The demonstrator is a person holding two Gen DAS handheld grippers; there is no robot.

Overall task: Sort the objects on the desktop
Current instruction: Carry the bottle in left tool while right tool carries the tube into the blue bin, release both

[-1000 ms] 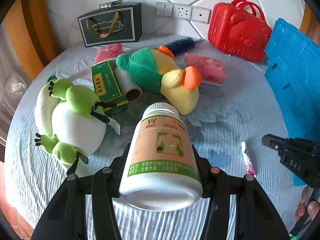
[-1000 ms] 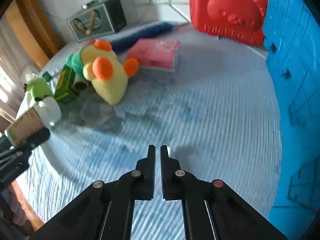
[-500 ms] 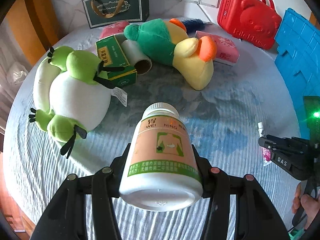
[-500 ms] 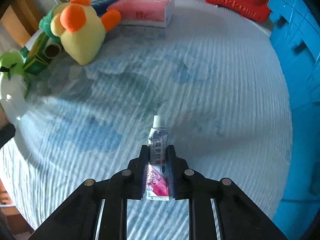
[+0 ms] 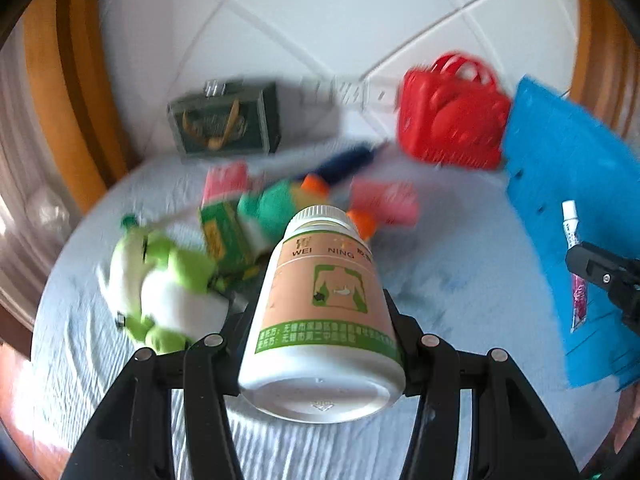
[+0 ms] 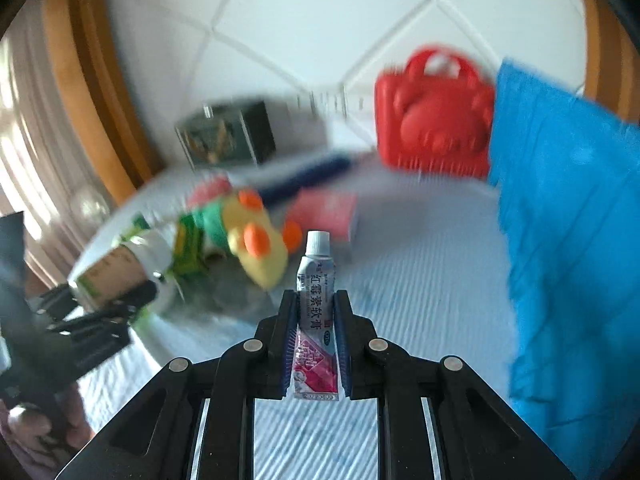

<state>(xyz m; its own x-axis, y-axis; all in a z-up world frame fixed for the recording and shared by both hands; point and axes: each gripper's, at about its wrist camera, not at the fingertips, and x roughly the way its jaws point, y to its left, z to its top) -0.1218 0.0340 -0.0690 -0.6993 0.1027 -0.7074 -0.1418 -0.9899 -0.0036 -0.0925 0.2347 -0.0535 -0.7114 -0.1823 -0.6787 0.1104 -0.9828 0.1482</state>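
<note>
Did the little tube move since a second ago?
Yes. The tube lay on the striped cloth before; now the right claw grips it, lifted off the cloth, its cap pointing toward the red case.

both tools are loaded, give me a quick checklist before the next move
1. Left tool shut on bottle: ok, fingers clamp both sides.
2. Right tool shut on tube: ok, pads press its flat body.
3. Tube cap on: ok, white cap shows above the pads.
4. Bottle cap on: ok, white cap at its far end.
5. Both loads off the cloth: ok.
6. Where each item should go: cannot tell; red case and blue bin are blurred and neither shows its inside.
</note>
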